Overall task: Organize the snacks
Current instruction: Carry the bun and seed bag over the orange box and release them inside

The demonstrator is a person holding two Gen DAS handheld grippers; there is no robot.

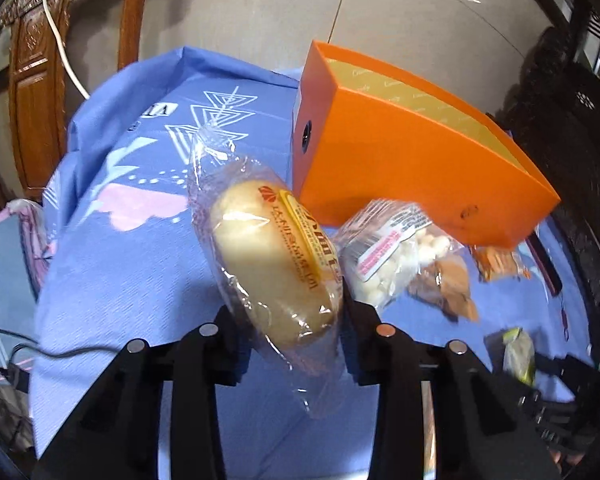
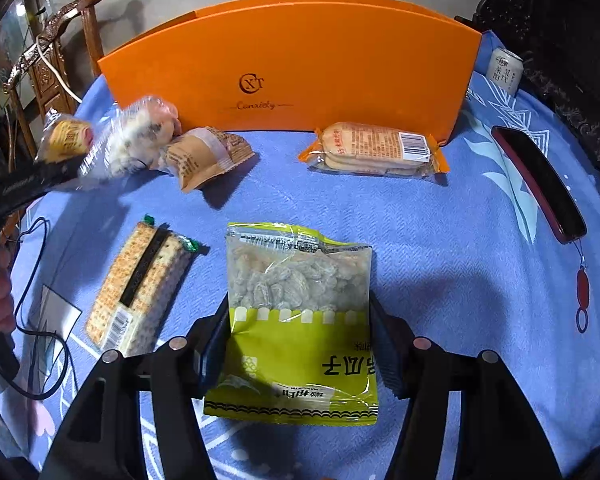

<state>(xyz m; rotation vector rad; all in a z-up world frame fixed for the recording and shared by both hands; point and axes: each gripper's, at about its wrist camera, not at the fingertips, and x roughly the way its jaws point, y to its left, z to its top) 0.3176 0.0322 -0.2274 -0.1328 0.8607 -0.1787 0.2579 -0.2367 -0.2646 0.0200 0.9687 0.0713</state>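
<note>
Closest to your left gripper (image 1: 284,320) is the wrapped bun (image 1: 276,260). The jaws have narrowed onto its lower end and press it from both sides, so you hold it, lifted above the blue cloth (image 1: 132,280). It is soft and light, and I judge that hard pressure will flatten it. Hold it on the bread body, not on the loose clear film, which is slippery and can slide out. On the film there is a yellow oval label with a red mark and brown writing, too bent to read.

Just beyond the bun, a little to the right, is a clear bag of small white pieces (image 1: 396,256) with a printed label that I cannot read. Farther ahead stands the orange box (image 1: 400,152), open at the top, probably the place for the snacks.

Your right gripper (image 2: 300,344) stands half wide around the green seed packet (image 2: 296,320). The packet is between the jaws, but I cannot tell whether the pads really press it. It is flat, crinkly and light; take it by the side edges. Its Chinese characters appear upside down.

Left of it lies a cracker pack (image 2: 140,288), farther ahead a biscuit pack (image 2: 376,148) with a barcode. The box front reads "CXT".
</note>
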